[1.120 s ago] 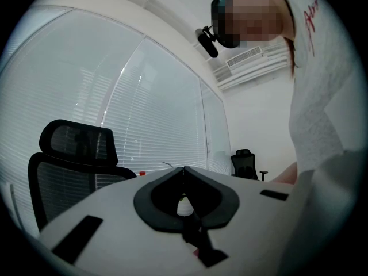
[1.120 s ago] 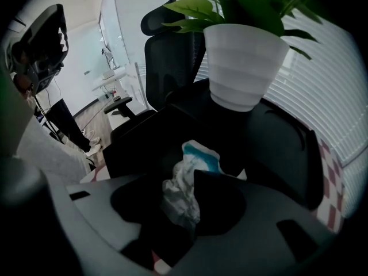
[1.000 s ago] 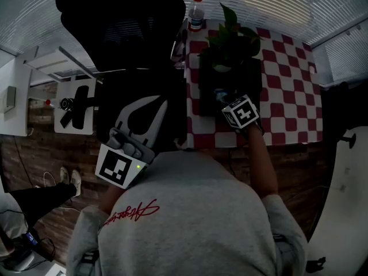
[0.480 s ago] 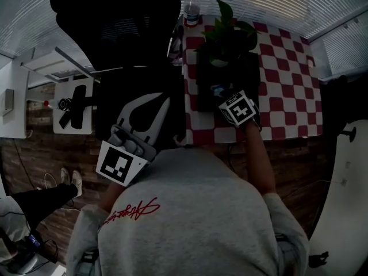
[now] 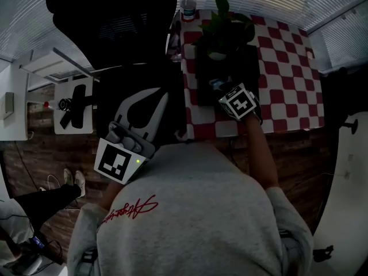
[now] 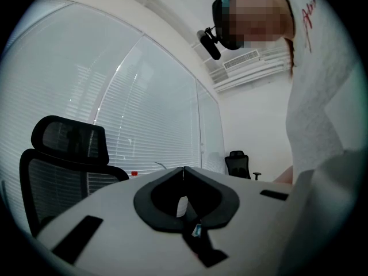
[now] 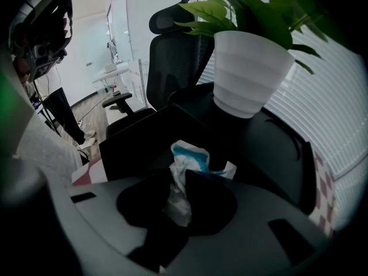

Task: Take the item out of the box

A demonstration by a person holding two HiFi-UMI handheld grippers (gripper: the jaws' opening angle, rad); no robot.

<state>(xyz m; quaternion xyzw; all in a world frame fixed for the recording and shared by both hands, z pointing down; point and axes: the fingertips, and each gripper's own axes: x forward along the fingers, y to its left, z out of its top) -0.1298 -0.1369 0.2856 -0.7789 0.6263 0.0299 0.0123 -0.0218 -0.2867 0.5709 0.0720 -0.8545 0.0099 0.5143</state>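
There are two hand-held grippers, one black box, one packet, one potted plant, one bottle and one office chair close by.

The right hand-held gripper (image 7: pixel 179 172) tilts steeply down into the open black box (image 7: pixel 129 142), which sits on a counter (image 5: pixel 287 79) covered with a red-and-white checked cloth. Its jaws have just been closing. They stand partly drawn in and pinch a crumpled white-and-blue packet (image 7: pixel 192 154). The lower end of the packet is squeezed between the two dark pads, and its upper end fans out just past the tips. The packet is inside the box, low between the walls and just in front of the potted plant (image 7: pixel 250 68). The plant's ribbed white pot stands at the far end of the box. I cannot tell whether the pot is in the box or just behind it.

The left hand-held gripper (image 6: pixel 183 170) is held level, away from the counter and off to the person's left. Its jaws are pressed together tip to tip with nothing between them.

A clear bottle (image 5: pixel 188 2) with a red cap stands at the far corner of the counter. The black office chair (image 5: pixel 115 27) is beside the counter on the left.
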